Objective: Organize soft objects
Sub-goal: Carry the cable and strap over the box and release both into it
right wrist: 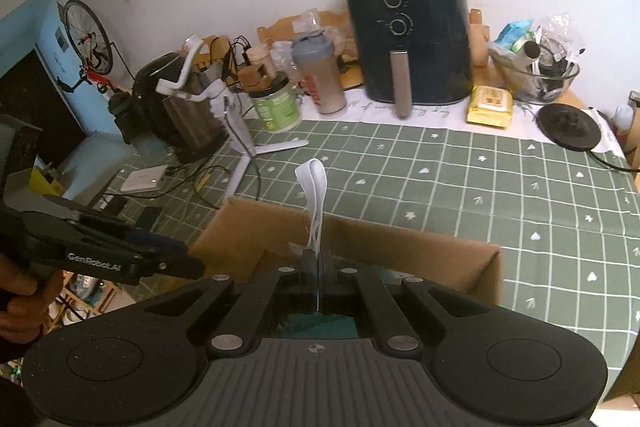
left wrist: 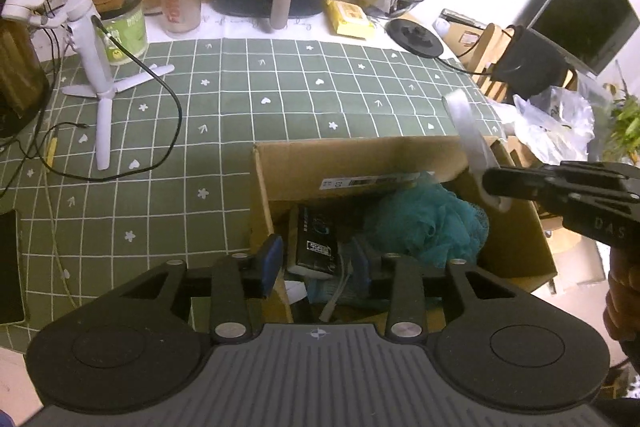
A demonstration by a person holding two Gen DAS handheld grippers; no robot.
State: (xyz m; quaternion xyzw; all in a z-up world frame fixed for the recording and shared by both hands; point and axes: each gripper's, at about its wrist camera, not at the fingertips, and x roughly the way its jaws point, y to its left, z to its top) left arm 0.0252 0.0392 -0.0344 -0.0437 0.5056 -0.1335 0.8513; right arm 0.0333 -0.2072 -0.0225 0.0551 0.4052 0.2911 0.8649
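A green grid tablecloth [left wrist: 240, 99] is supporting the cardboard box [left wrist: 360, 155]. The right gripper [right wrist: 316, 269], pressed together, is pinching the white loop [right wrist: 314, 187] of the teal mesh sponge [left wrist: 432, 223], probably lowering it in. The left gripper [left wrist: 316, 263] is hanging spread over the box, holding nothing.

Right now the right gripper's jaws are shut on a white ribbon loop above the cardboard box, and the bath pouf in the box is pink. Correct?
Not quite: the bath pouf is teal, as the left wrist view shows. The rest holds: the right gripper is shut on the white ribbon loop above the cardboard box.
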